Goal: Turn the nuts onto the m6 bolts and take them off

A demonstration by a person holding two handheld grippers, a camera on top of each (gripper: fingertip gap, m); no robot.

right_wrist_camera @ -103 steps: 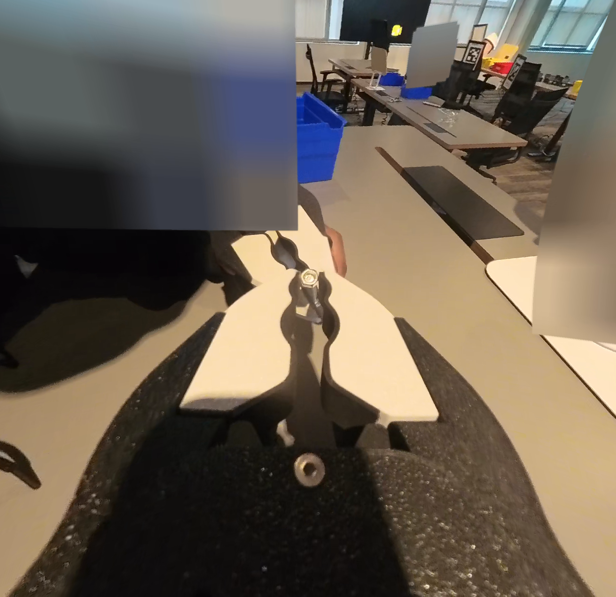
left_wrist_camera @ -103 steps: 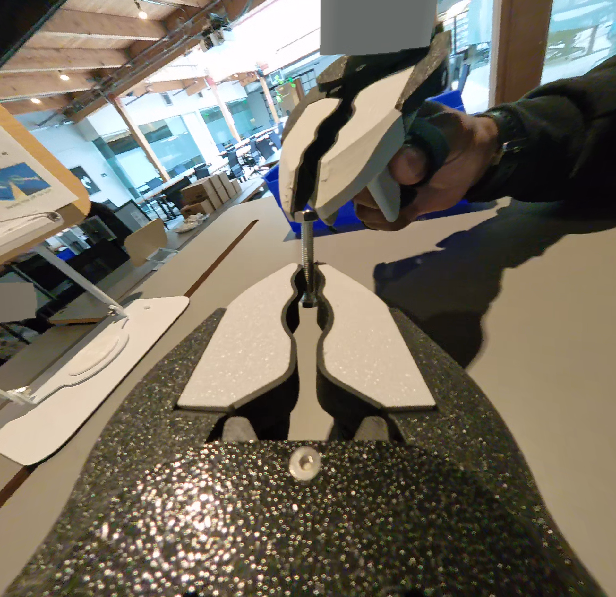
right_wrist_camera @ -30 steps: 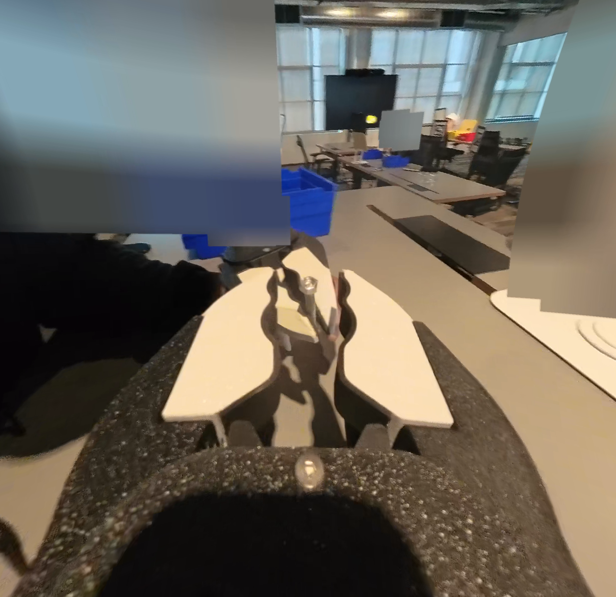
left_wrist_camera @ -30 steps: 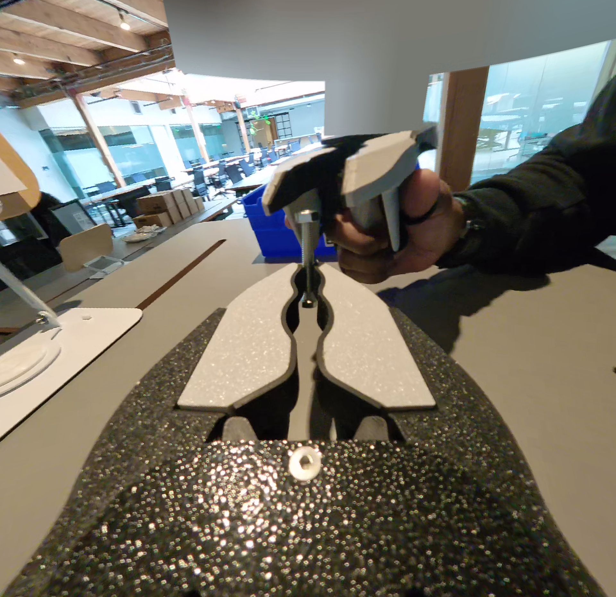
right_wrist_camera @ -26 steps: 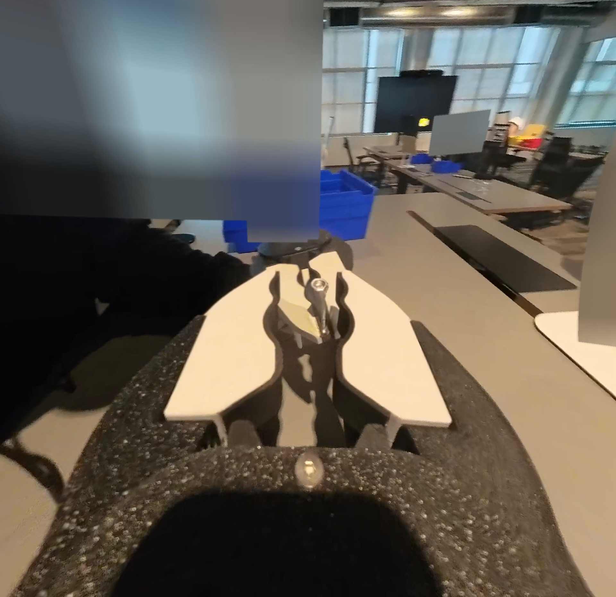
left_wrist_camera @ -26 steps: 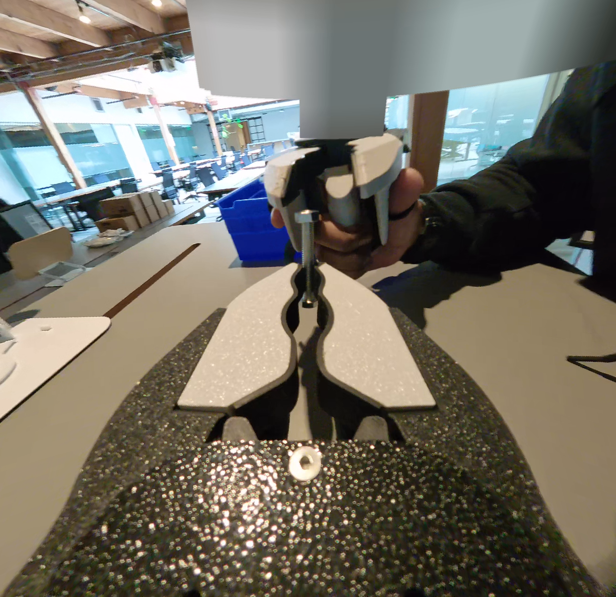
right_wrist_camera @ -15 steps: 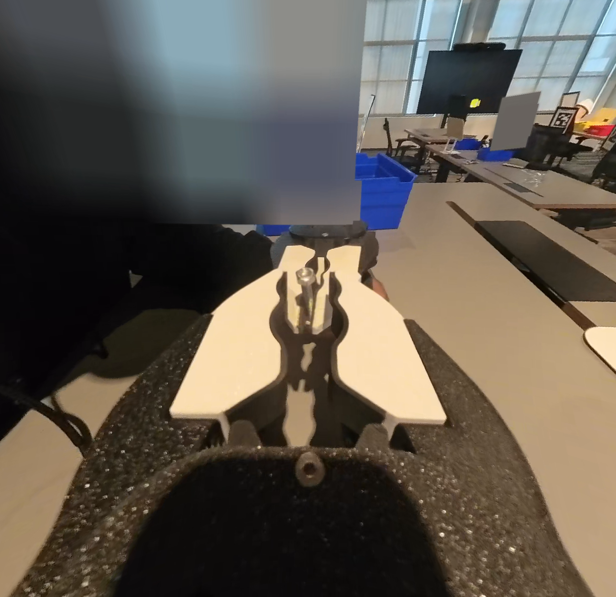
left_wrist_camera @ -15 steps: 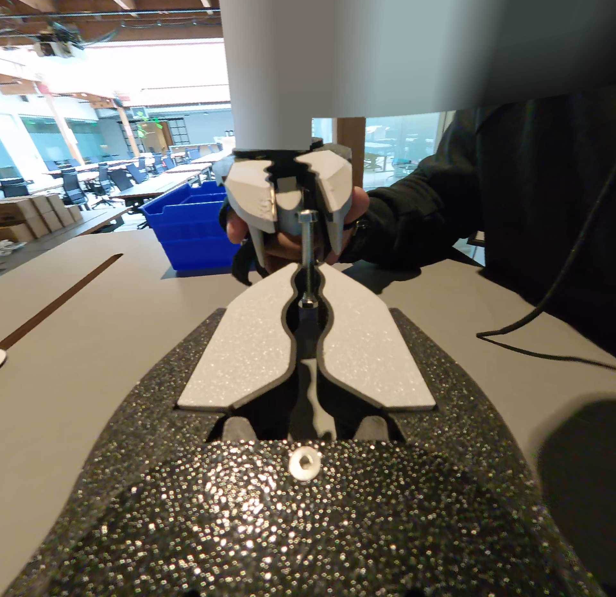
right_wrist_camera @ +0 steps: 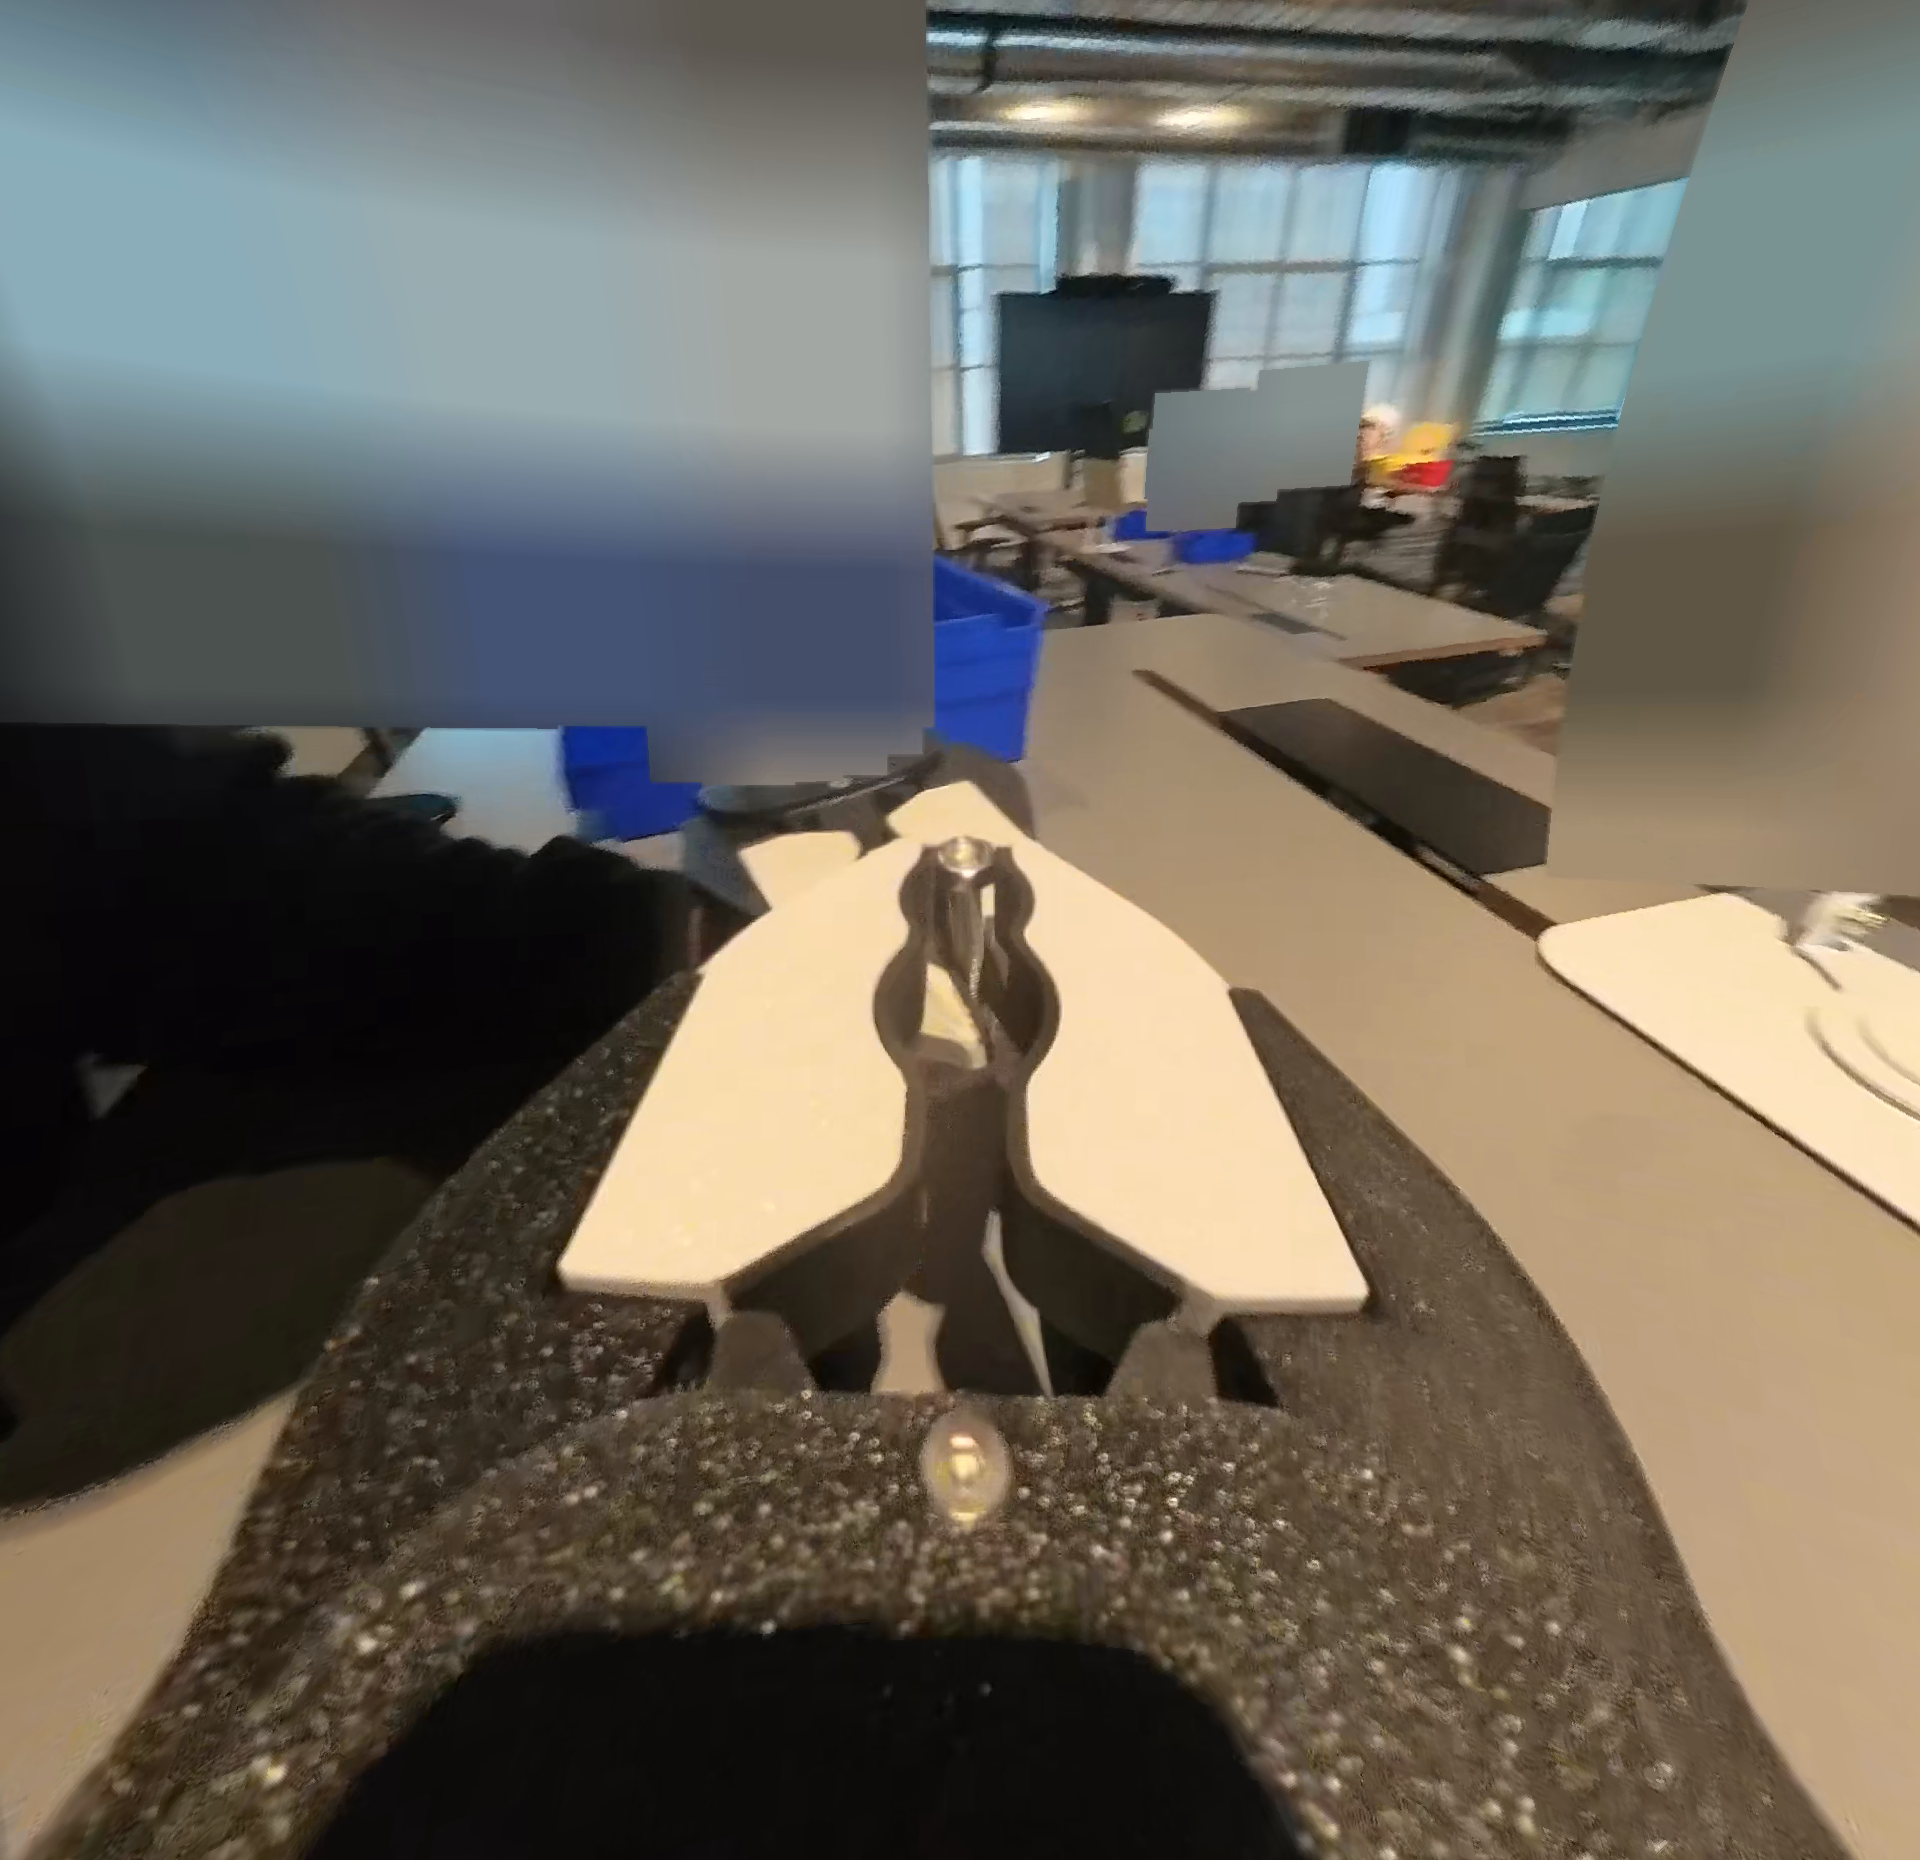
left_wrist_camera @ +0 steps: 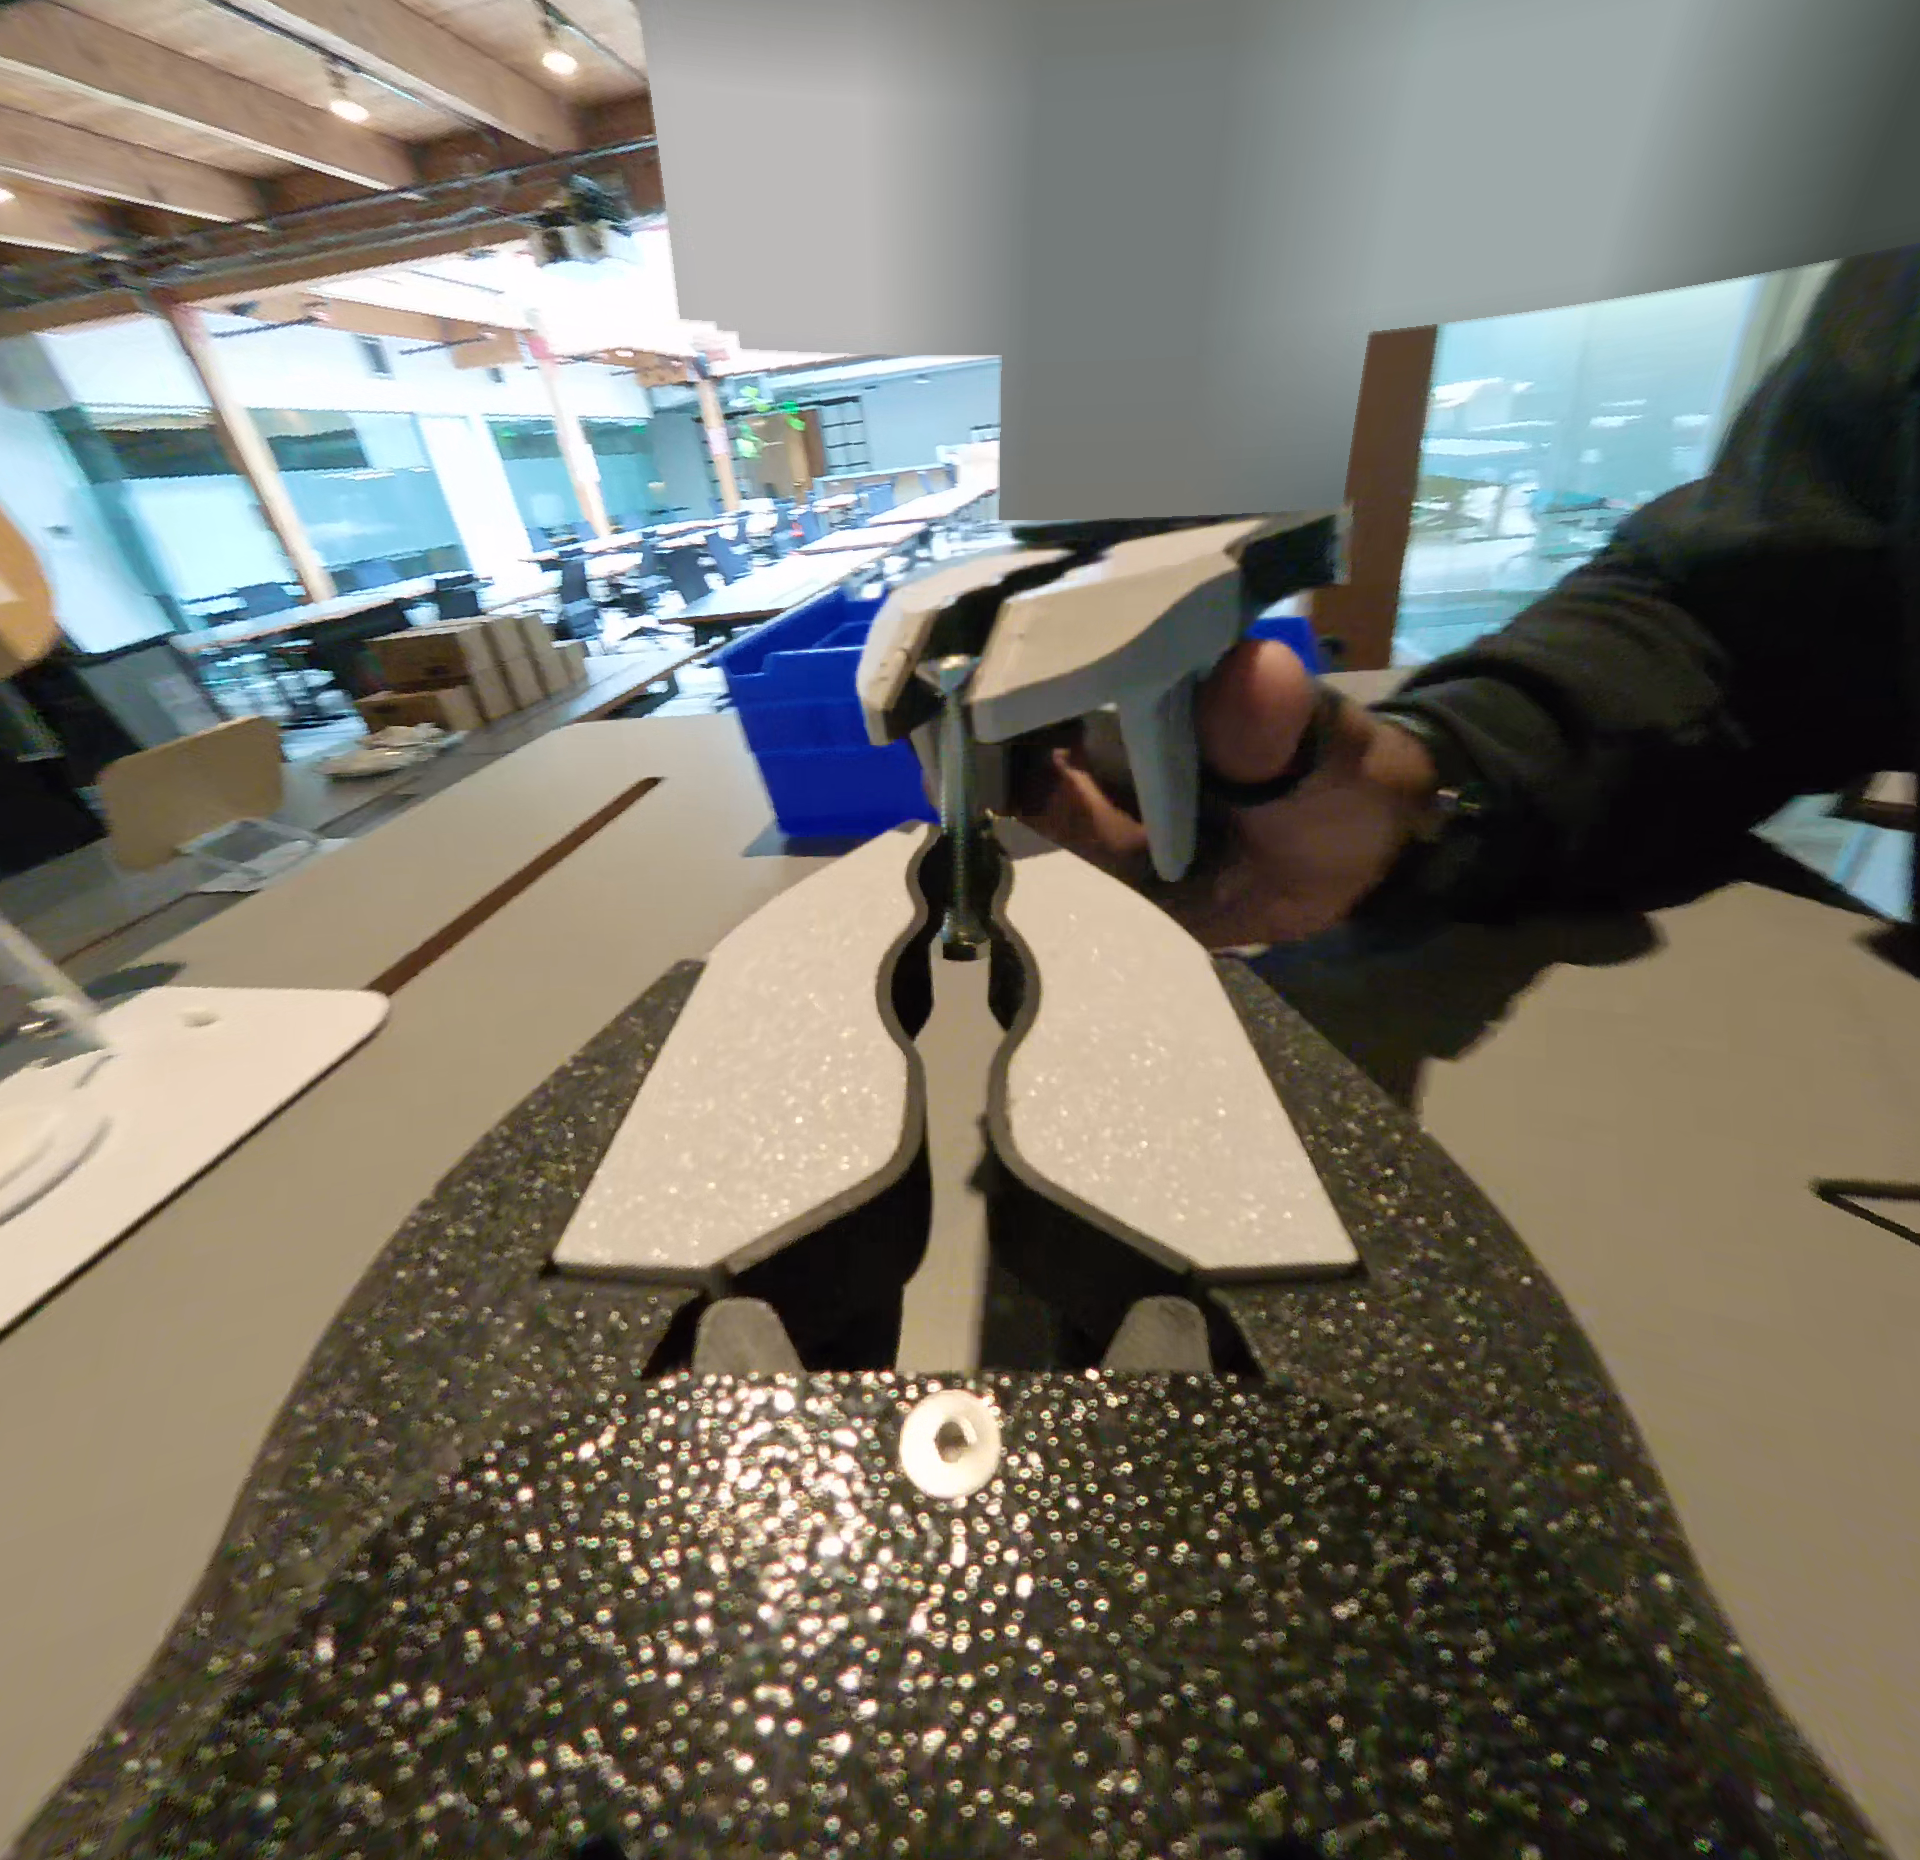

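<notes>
A steel m6 bolt [left_wrist_camera: 958, 802] stands upright above the grey table [left_wrist_camera: 520, 875]. My left gripper [left_wrist_camera: 961, 880] is shut on its lower part, with the bolt's bottom end [left_wrist_camera: 966, 946] showing between the fingers. The right gripper [left_wrist_camera: 940, 683], held by a hand [left_wrist_camera: 1278, 802], comes in from the right and is shut on the nut [left_wrist_camera: 951, 670] at the bolt's top. In the right wrist view my right gripper [right_wrist_camera: 961, 870] is closed around the nut [right_wrist_camera: 961, 854]. The bolt shaft [right_wrist_camera: 961, 943] runs down behind it. The left gripper's fingers [right_wrist_camera: 935, 804] show just beyond.
Blue bins [left_wrist_camera: 821, 730] stand on the table behind the bolt; one also shows in the right wrist view [right_wrist_camera: 982, 657]. A white board [left_wrist_camera: 187, 1083] lies to the left and shows at the right in the other view [right_wrist_camera: 1745, 1021]. A black cable [left_wrist_camera: 1870, 1208] lies at the right. A dark sleeve [left_wrist_camera: 1662, 730] reaches in.
The right gripper was open around the bolt's top end half a second ago. It has now turned sideways and shut on the nut. The left gripper has kept its grip on the bolt.
</notes>
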